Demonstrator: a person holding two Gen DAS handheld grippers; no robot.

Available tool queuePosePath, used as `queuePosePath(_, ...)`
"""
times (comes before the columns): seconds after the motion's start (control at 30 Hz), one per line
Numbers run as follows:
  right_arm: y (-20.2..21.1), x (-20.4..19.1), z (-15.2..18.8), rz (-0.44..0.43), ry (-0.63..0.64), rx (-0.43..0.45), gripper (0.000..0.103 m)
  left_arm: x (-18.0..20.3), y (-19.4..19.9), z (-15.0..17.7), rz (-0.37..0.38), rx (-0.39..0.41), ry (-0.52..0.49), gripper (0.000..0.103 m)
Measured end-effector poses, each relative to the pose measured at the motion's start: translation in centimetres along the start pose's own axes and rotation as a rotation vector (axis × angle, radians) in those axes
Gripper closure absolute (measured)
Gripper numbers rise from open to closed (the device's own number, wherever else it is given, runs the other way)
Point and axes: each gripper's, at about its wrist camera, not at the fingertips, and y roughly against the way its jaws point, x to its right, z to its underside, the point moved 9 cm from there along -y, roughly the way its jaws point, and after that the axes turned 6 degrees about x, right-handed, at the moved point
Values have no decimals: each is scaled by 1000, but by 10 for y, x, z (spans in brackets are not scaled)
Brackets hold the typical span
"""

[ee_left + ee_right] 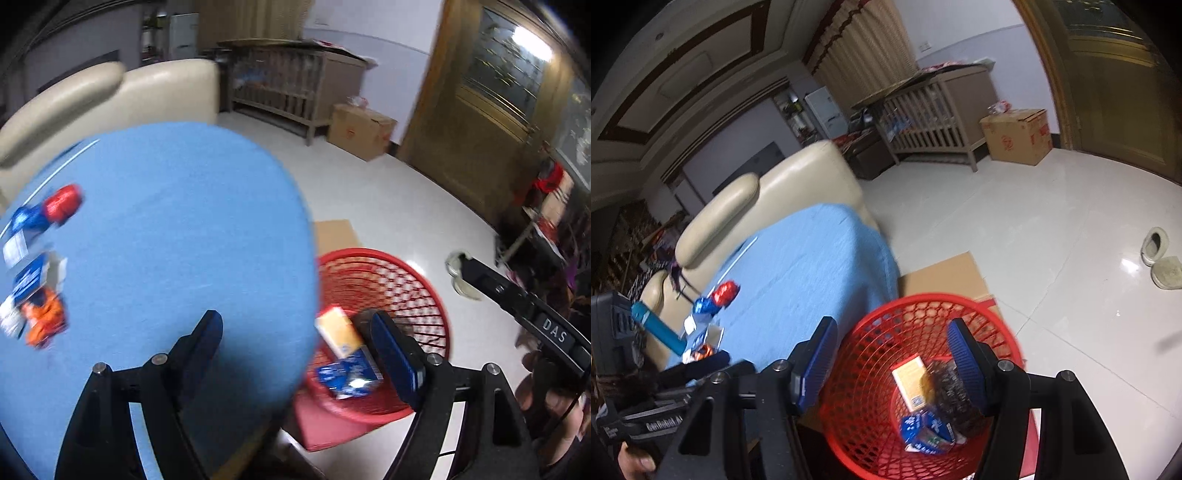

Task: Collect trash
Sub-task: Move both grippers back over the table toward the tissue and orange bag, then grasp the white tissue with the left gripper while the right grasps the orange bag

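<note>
Red plastic mesh is forming the single waste basket [923, 373], which is standing on the pale floor [1015, 229] just beside the edge of the blue-covered table [166, 221]. Three pieces of trash are lying inside it: one yellow-and-white carton [909, 380], one blue-and-white wrapper [925, 430] at about 6 o'clock from the carton, and one dark patterned packet [945, 384] at its 3 o'clock.

On the table cloth, a cluster of litter is sitting at the far left: one red wrapper [62, 203], one blue wrapper [27, 218] touching it, one orange wrapper [44, 317], and small white and blue cartons whose count is too blurred to tell.

The left gripper [295, 332] is hanging with its jaws spread wide and nothing between them, one finger over the cloth and the other over the basket. The right gripper [890, 350] is hovering over the basket rim, jaws partly apart and pinching nothing. One pair of slippers [1160, 254] is lying at 3 o'clock on the floor.
</note>
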Motion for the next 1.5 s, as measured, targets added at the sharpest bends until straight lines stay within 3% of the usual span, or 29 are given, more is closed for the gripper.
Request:
queuePosePath(0.23, -22, -57, 29, -78, 102, -97, 37, -90, 29, 19, -143, 37, 133, 20)
queuePosePath(0.47, -51, -143, 69, -185, 247, -210, 34, -194, 70, 54, -379, 65, 238, 20)
queuePosePath(0.63, -74, -220, 99, -254, 361, -278, 27, -256, 93, 84, -483, 62, 341, 20)
queuePosePath(0.8, -100, -288, 122, -284, 448, -308, 22, -291, 103, 114, -515, 48, 428, 20)
queuePosePath(1.03, -133, -364, 151, -309, 561, -329, 22, -316, 118, 130, -527, 53, 488, 20)
queuePosePath(1.5, -193, -391, 181, -253, 612, -383, 23, -341, 117, 119, -535, 64, 523, 20)
